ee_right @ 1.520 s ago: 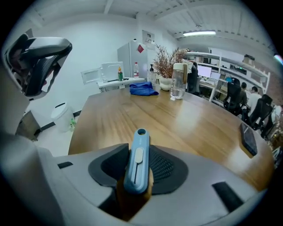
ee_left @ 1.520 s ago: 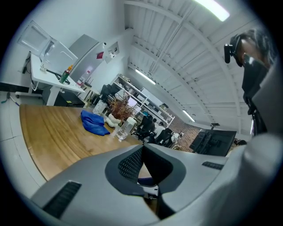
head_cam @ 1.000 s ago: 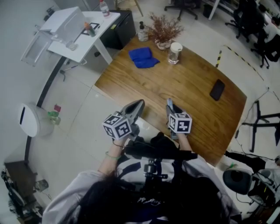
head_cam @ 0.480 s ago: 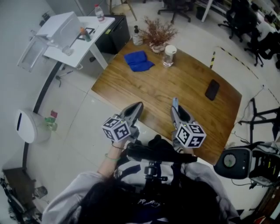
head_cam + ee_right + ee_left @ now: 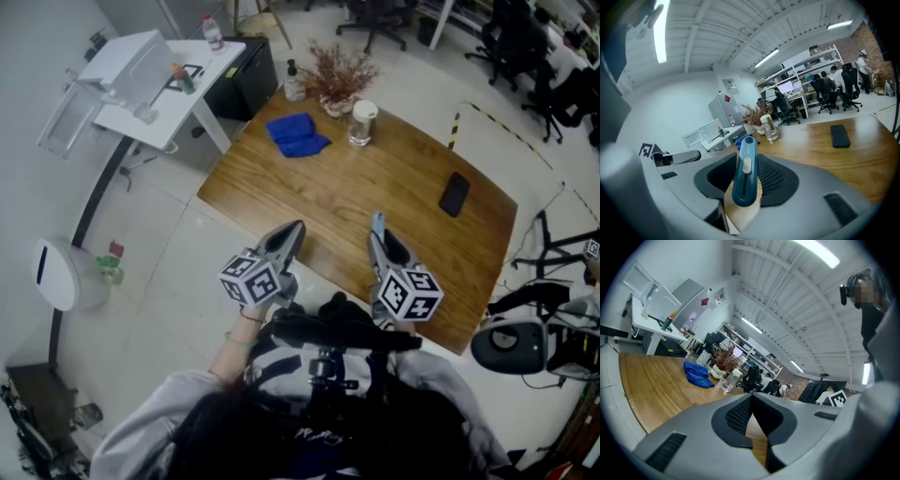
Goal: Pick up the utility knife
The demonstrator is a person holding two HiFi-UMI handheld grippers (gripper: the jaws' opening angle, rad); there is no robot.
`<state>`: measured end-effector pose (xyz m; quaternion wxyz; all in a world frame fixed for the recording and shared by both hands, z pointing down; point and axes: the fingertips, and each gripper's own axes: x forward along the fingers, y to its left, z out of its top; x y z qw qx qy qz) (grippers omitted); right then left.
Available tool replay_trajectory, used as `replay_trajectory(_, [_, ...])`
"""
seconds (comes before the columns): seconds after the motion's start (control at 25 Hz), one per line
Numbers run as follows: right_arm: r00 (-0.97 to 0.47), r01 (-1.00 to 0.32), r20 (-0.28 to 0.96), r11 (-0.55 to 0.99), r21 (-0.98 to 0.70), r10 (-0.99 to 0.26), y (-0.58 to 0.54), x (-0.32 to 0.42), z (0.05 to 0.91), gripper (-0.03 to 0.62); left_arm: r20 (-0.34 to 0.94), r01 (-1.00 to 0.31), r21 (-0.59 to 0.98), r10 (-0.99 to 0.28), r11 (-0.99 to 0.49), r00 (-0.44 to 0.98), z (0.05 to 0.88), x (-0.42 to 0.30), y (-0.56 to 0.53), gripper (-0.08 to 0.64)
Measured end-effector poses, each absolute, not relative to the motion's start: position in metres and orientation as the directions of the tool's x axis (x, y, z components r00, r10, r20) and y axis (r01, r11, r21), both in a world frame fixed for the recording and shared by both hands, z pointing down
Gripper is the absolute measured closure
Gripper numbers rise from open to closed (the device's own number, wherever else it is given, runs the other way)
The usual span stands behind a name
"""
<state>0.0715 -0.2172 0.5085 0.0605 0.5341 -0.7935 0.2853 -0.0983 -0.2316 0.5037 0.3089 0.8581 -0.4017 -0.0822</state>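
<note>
Head view: your right gripper point(image 5: 382, 234) hides nearly all of the knife point(image 5: 376, 220); only a bluish tip shows at its 12 o'clock.
Right gripper view: blade in or out, cannot tell. The knife's lower sides sit behind the pads point(image 5: 774, 180).
At 4 o'clock the chair point(image 5: 497, 345) runs off the frame edge.
At 11 o'clock the bottle point(image 5: 215, 28) label is too small to read.

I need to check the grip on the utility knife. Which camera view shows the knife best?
The right gripper view: the blue utility knife sits large and central, clamped between the jaws of the right gripper. The head view shows only its blue tip ahead of that gripper. The left gripper view misses it.
</note>
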Motion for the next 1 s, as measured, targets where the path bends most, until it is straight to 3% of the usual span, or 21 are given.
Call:
replay_trajectory(0.28, [-0.428, -0.883, 0.422, 0.271, -0.383, -0.799, -0.222, 0.067, 0.522, 0.443, 0.121, -0.642, 0.599, -0.739, -0.478, 0.663, 0.509, -0.101, -0.233, 0.555])
replay_trajectory(0.6, [-0.36, -0.933, 0.644, 0.278, -0.231, -0.675, -0.241, 0.058, 0.63, 0.443, 0.135, -0.64, 0.607, -0.733, -0.471, 0.667, 0.512, -0.103, -0.231, 0.555])
replay_trajectory(1.0, [-0.305, -0.942, 0.76, 0.297, -0.154, -0.574, -0.245, 0.051, 0.689, 0.443, 0.156, -0.657, 0.605, -0.742, -0.45, 0.652, 0.518, -0.114, -0.225, 0.555])
